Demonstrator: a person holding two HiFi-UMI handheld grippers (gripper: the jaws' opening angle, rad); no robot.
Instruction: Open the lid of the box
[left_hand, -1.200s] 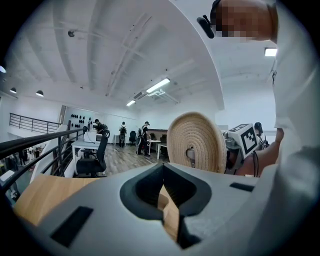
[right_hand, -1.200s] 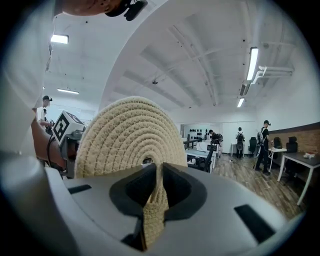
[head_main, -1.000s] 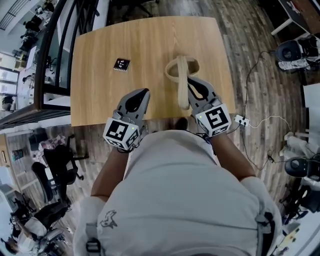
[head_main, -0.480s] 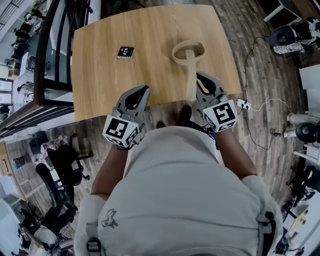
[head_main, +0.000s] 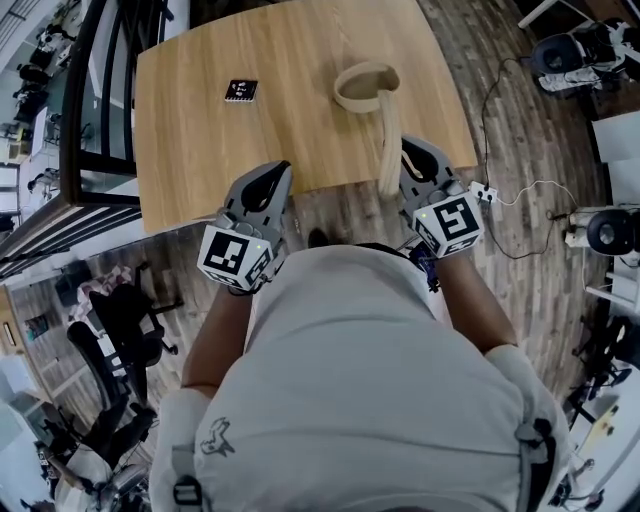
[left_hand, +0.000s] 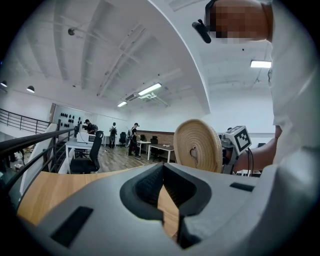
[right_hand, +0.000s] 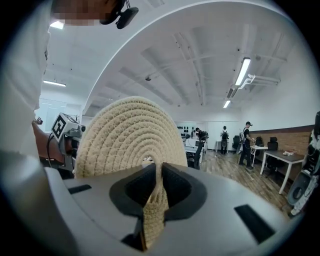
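A round woven box (head_main: 365, 87) stands open on the wooden table (head_main: 200, 140). Its flat woven lid (head_main: 388, 150) is held on edge, just to the right of the box and reaching out past the table's near edge. My right gripper (head_main: 402, 152) is shut on the lid's rim; the lid (right_hand: 127, 137) fills the right gripper view, pinched between the pads of the right gripper (right_hand: 159, 172). My left gripper (head_main: 277, 173) hovers at the near table edge, shut and empty. In the left gripper view its jaws meet in front of me, left gripper (left_hand: 163, 172), with the lid (left_hand: 197, 146) upright to the right.
A small black marker tag (head_main: 240, 91) lies on the table to the left of the box. On the wooden floor to the right are a white power strip (head_main: 481, 192) with cables. A railing (head_main: 95, 110) runs along the table's left side, office chairs (head_main: 120, 320) below it.
Both grippers have drawn back toward the person. The lid, still gripped on edge, has come off above the box and now stands beside it, reaching past the near table edge.
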